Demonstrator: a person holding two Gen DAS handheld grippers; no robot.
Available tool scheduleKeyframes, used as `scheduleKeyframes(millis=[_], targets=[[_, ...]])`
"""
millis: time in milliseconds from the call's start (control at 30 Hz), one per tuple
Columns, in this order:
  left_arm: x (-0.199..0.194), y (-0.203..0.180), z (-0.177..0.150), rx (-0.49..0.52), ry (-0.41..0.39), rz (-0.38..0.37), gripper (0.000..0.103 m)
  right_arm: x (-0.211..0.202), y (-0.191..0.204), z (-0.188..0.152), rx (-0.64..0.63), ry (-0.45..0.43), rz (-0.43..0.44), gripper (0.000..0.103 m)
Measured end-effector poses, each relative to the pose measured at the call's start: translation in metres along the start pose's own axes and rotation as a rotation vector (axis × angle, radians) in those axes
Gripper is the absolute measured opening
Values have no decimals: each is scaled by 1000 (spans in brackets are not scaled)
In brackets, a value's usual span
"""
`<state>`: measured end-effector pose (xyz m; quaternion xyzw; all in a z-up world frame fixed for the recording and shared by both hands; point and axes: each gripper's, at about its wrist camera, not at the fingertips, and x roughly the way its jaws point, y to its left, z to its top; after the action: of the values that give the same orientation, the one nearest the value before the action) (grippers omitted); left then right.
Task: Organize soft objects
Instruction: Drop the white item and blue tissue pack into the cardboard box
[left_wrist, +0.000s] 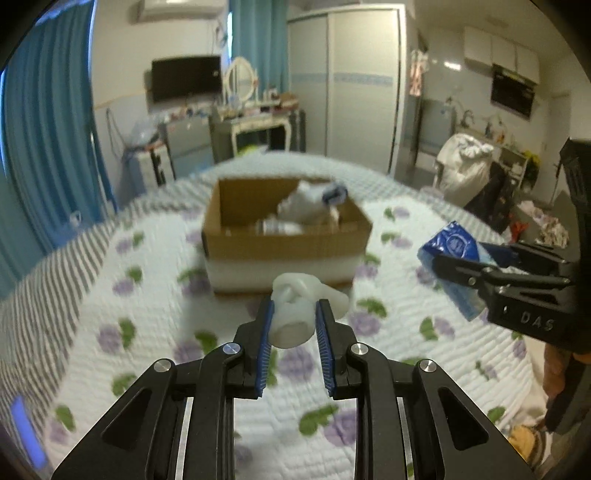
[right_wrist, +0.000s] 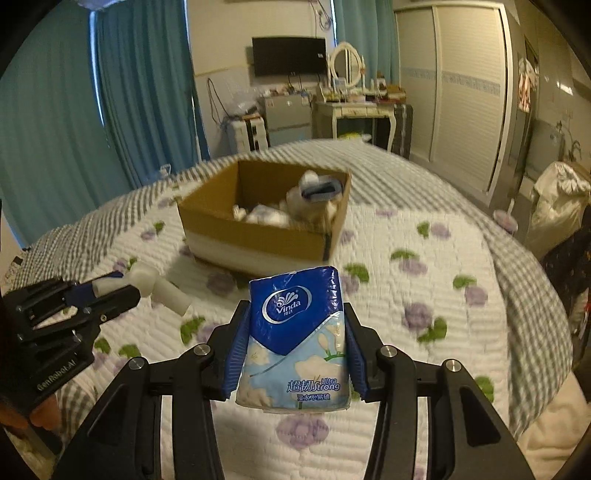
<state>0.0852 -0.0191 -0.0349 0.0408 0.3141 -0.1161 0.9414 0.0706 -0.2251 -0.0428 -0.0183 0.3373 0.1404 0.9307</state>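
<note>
Left wrist view: your left gripper (left_wrist: 293, 321) is clamped on a white foam piece (left_wrist: 303, 306) above the bed (left_wrist: 110, 295). Your right gripper (right_wrist: 293, 354) squeezes a Vinda tissue pack (right_wrist: 295, 339); both hover near the cardboard box (right_wrist: 258, 243) at mid-bed.

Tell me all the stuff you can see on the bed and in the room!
Cardboard box: one, brown, on the bed, holding white soft things.
Tissue pack: one, blue and white, held in the right tool.
T-shaped soft piece: one, white, held in the left tool.
Quilt: one, white with purple flowers, over the bed.
Curtains: teal, left side.
TV: one, black, on the far wall.
Wardrobe: one, pale, at right.
Left tool: black, blue pads, shut.
Right tool: black, blue pads, shut.
</note>
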Motion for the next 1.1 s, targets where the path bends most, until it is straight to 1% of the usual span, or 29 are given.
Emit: scheduleKeyframes(millis=[167,300,400,500,567,667,833,900,933,967,1000,1033,1100], targets=[[1,13,41,1,-66,-10,22,0,3,42,-7,-77,23,46],[17,22,68,17,-106,15,22,15,1,79,-11,-122,35,46],[42,30,86,8,-110,18,22,38,-2,103,7,-129,45,46],[79,35,101,36,-91,37,22,68,-5,122,13,-120,54,46],[101,38,106,45,-79,39,22,95,-10,135,31,-111,57,47],[131,41,109,55,-59,35,22,131,-18,145,74,-92,72,47],[172,44,105,69,-29,51,24,178,-28,149,114,-56,76,49],[181,47,101,61,-25,52,24,187,-29,148,112,-51,68,53],[183,47,102,56,-23,52,25,190,-28,148,112,-54,59,59],[184,47,101,51,-23,55,26,190,-29,147,113,-57,46,68],[185,48,100,42,-19,62,26,189,-30,147,112,-61,37,71],[185,47,101,39,-11,65,26,187,-31,147,111,-66,32,71],[181,46,103,35,10,79,43,179,-33,150,117,-77,20,71]])
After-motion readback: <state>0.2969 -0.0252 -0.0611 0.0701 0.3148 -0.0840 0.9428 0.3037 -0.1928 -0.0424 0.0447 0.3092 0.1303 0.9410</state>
